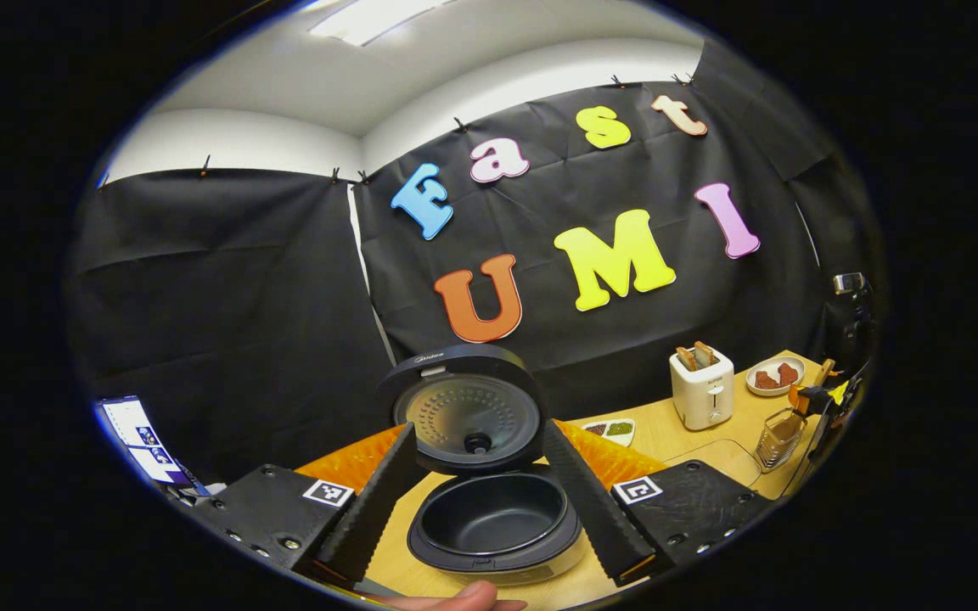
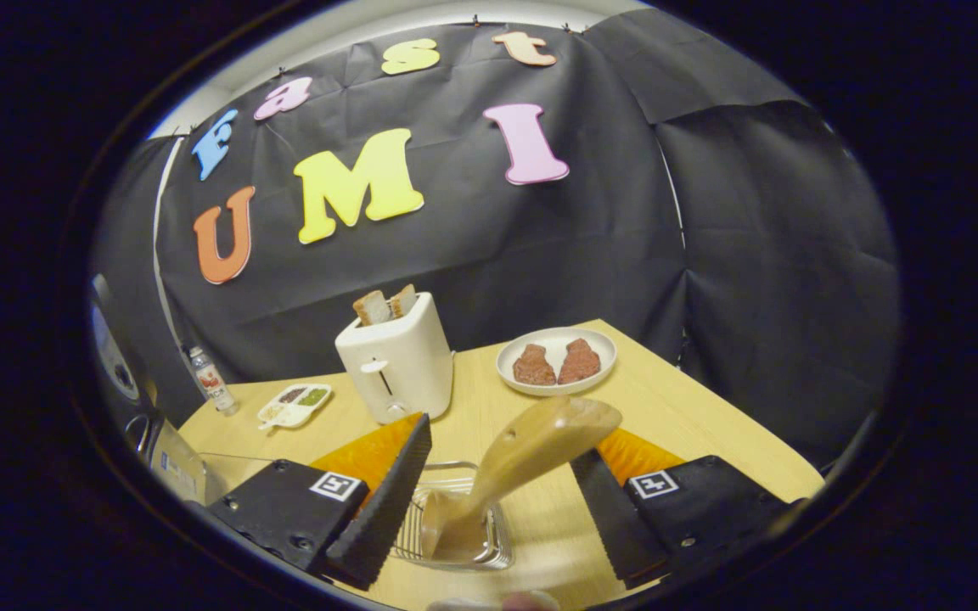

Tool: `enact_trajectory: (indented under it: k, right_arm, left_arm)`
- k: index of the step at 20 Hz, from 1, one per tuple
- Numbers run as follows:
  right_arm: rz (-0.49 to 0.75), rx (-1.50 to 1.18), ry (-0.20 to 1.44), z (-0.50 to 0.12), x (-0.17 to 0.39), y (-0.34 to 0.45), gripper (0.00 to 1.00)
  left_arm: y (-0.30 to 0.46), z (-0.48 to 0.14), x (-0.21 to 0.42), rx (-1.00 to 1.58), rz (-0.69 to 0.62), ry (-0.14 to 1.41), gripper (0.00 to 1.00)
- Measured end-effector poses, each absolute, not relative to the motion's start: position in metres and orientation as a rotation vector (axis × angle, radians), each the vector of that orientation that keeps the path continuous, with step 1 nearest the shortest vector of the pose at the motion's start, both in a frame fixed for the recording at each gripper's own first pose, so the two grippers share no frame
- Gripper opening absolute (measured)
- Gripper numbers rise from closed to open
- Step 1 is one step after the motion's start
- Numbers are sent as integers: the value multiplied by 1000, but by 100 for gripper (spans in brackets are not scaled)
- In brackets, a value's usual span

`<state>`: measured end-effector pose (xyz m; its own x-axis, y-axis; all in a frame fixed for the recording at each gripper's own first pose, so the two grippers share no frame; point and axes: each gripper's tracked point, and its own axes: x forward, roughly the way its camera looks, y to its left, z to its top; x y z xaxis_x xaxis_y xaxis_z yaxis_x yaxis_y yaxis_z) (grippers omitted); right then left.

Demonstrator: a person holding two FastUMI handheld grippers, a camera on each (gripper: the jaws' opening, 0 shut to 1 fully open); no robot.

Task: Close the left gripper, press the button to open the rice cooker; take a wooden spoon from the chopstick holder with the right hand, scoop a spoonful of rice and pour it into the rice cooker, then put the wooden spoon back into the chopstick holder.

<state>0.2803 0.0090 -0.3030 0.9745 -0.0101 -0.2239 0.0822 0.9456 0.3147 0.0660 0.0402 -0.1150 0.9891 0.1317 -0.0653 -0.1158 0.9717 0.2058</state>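
Note:
The rice cooker stands just ahead in the left gripper view, its lid (image 1: 463, 407) raised and the dark inner pot (image 1: 489, 513) bare. My left gripper (image 1: 479, 433) is open, one finger on each side of the cooker and touching nothing. In the right gripper view the wooden spoon (image 2: 531, 450) leans in the wire chopstick holder (image 2: 489, 547). Its upper end rises between the fingers of my right gripper (image 2: 502, 441), which is open with neither finger pressing on it. The holder (image 1: 782, 437) also shows far right in the left gripper view.
On the wooden table (image 2: 693, 424) stand a white toaster (image 2: 396, 356) with bread, a plate of meat (image 2: 557, 361), a small condiment dish (image 2: 294, 406) and a bottle (image 2: 210, 378). A clear container (image 1: 710, 458) lies between cooker and holder. A thumb (image 1: 463, 598) shows at the bottom.

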Motion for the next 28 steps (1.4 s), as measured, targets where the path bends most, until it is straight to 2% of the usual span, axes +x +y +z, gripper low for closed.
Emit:
enact_trajectory:
  k: [2,4,8,9,10,12,13,15,16,17,18,21,28]
  right_arm:
    - [-42,341,222,-306,288,8,87]
    - [-30,355,212,-305,291,8,86]
    - [-20,351,217,-306,292,8,43]
    - [-7,369,221,-306,292,11,43]
    - [5,379,218,-303,291,13,36]
    - [10,372,204,-299,290,17,30]
    - [18,362,199,-297,290,21,32]
    - [51,365,204,-295,289,31,26]
    - [61,355,202,-293,288,33,28]
    - [63,350,194,-289,286,34,24]
    - [72,341,189,-284,285,35,28]
    - [95,314,158,-263,280,41,27]
    - [90,226,57,-170,258,51,27]
  left_arm:
    - [37,-117,66,203,120,81,95]
    - [34,-118,67,205,115,83,95]
    - [33,-120,68,208,112,81,95]
    - [33,-121,68,209,111,87,95]
    - [33,-122,67,210,111,88,95]
    - [34,-122,66,215,110,87,96]
    - [35,-122,67,218,110,86,95]
    - [36,-121,65,221,110,82,95]
    - [36,-120,65,220,108,82,95]
    - [36,-121,64,218,107,80,95]
    - [37,-120,63,217,109,79,95]
    - [42,-120,62,209,113,82,95]
    - [62,-131,57,176,146,103,96]
